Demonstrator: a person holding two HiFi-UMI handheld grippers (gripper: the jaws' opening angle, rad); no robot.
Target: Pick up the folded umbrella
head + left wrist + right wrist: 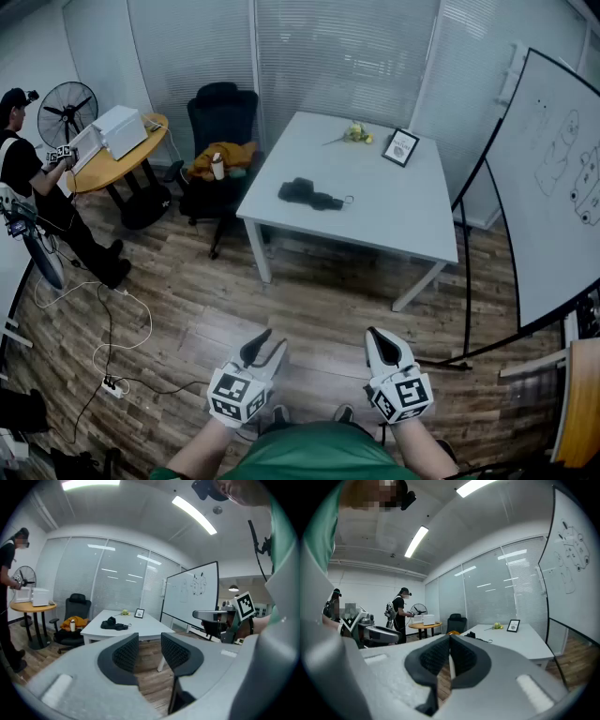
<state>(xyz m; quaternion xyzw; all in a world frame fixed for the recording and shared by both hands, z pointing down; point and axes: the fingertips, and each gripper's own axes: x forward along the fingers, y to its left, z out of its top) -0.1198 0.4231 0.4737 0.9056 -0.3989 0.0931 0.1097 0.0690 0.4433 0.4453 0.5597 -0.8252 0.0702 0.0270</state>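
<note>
The folded black umbrella (310,194) lies on the white table (375,211), toward its left side; it also shows far off in the left gripper view as a dark bundle (112,623) and, partly hidden, in the right gripper view (476,636). Both grippers hang near my body, well short of the table, over the wooden floor. My left gripper (263,348) (149,651) stands open with nothing between its jaws. My right gripper (377,343) (449,654) is shut and empty, its pads touching.
A picture frame (401,147) and a yellow-green item (356,132) sit at the table's far end. A black chair (217,141) with an orange cloth and a cup stands left of it. A whiteboard (553,187) stands at right. Another person (28,187) works at a round table (122,155); cables (108,347) cross the floor.
</note>
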